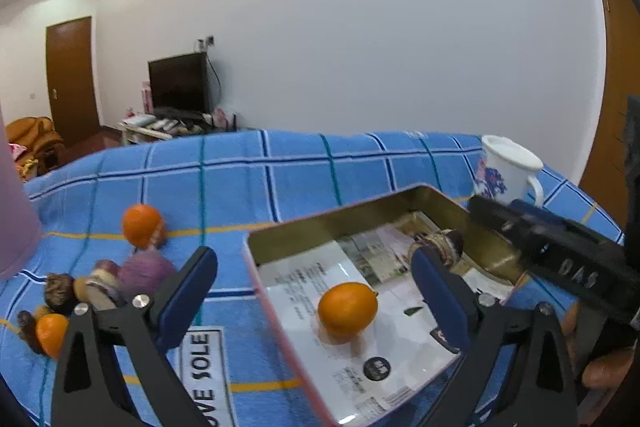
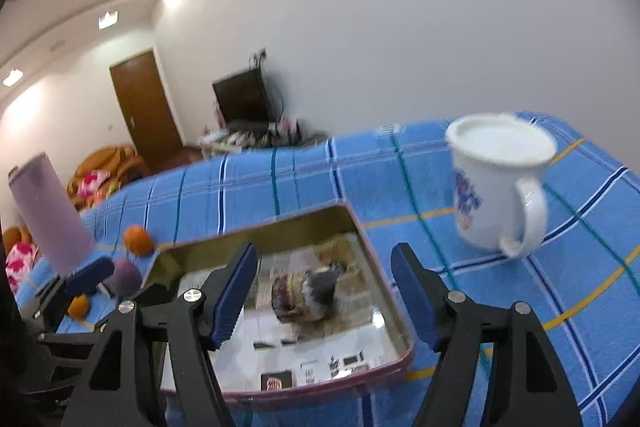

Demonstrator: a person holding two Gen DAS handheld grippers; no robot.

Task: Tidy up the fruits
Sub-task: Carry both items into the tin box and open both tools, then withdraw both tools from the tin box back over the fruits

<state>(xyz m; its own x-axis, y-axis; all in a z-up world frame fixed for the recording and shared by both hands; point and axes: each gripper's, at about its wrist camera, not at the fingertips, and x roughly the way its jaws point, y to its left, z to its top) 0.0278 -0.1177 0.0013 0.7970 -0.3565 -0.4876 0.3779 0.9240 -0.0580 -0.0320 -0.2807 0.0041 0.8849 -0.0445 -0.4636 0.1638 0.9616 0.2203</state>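
An open tin box lined with printed paper lies on the blue checked cloth. In the left wrist view an orange rests in the tin between the spread fingers of my left gripper, touching neither pad. A brown, dark-tipped fruit lies deeper in the tin. In the right wrist view that brown fruit sits blurred on the tin floor between the fingers of my right gripper, with gaps on both sides. Loose on the cloth to the left are an orange, a purple fruit and another orange.
A white mug with a blue pattern stands on the cloth right of the tin. A tall lilac bottle stands at the far left. More brown fruit lies in the left pile. A person's hand shows at the right edge.
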